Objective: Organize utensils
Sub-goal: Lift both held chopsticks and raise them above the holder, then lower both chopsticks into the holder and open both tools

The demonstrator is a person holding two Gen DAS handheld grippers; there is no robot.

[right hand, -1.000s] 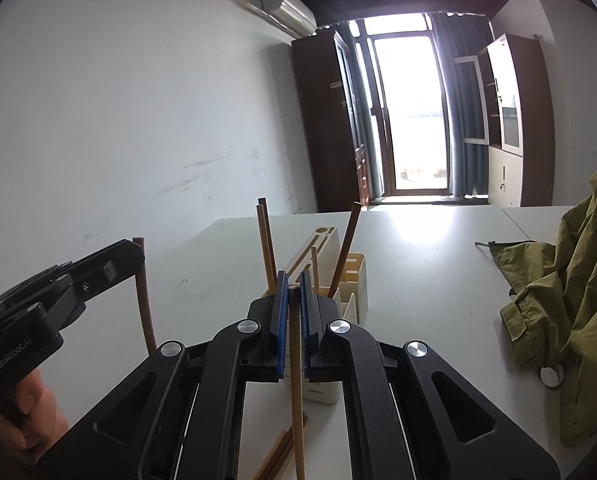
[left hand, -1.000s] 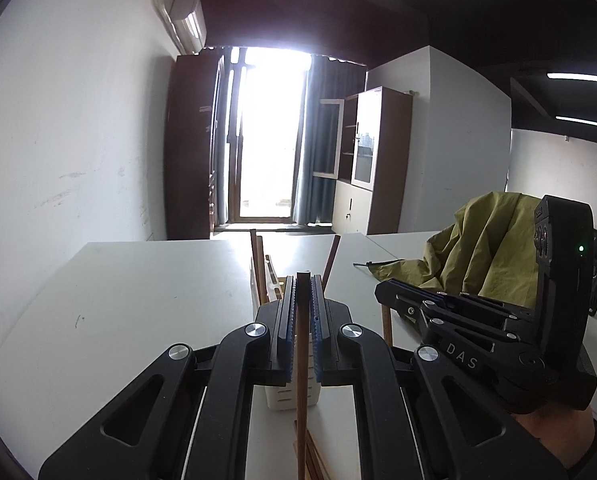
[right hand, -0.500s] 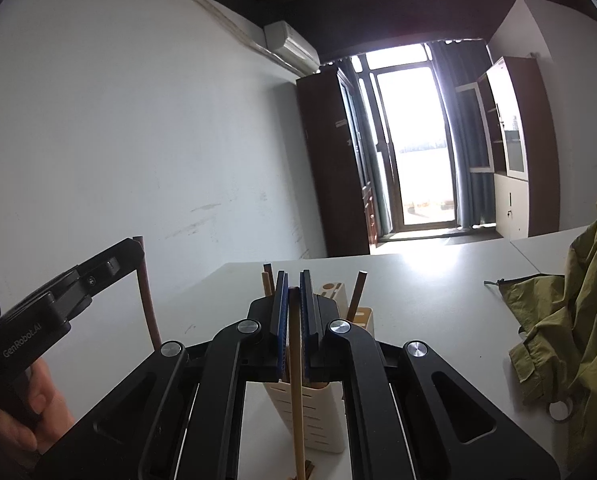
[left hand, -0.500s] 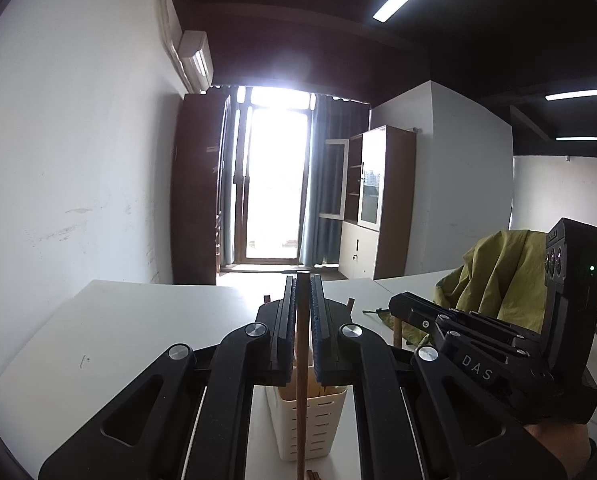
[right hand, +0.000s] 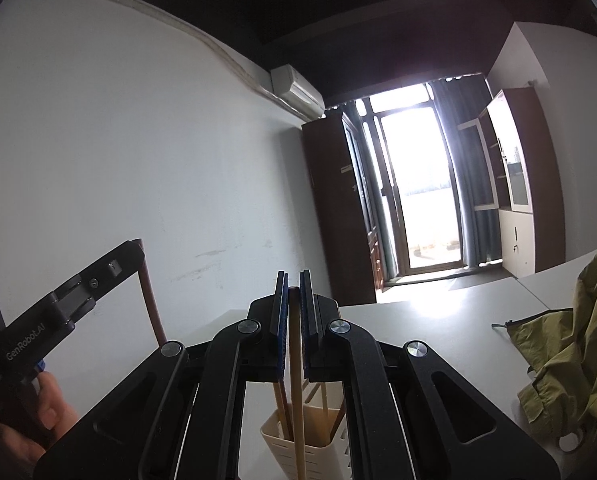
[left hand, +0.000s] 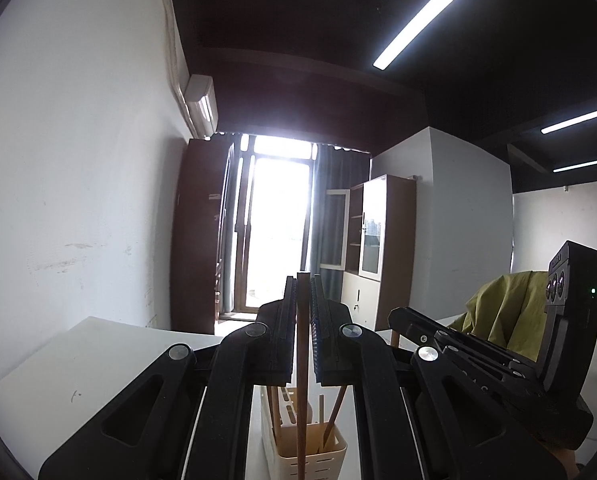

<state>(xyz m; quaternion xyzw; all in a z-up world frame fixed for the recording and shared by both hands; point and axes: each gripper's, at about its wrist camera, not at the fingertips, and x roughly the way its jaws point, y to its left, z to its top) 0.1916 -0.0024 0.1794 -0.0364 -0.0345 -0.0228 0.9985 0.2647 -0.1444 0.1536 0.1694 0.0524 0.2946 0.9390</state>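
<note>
Both claws tilted up since earlier; left claw (left hand: 303, 320) and right claw (right hand: 293, 320) each clench 1 upright chopstick (left hand: 301, 392) over holder (left hand: 310, 456).

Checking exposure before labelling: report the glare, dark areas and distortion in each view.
Left wrist view: the bright glass door is blown out, the dark ceiling nearly black, the long ceiling light strip clipped; the white plastic utensil holder sits in shade. Right wrist view: the same door glares onto the white table; fisheye bends the walls.
</note>
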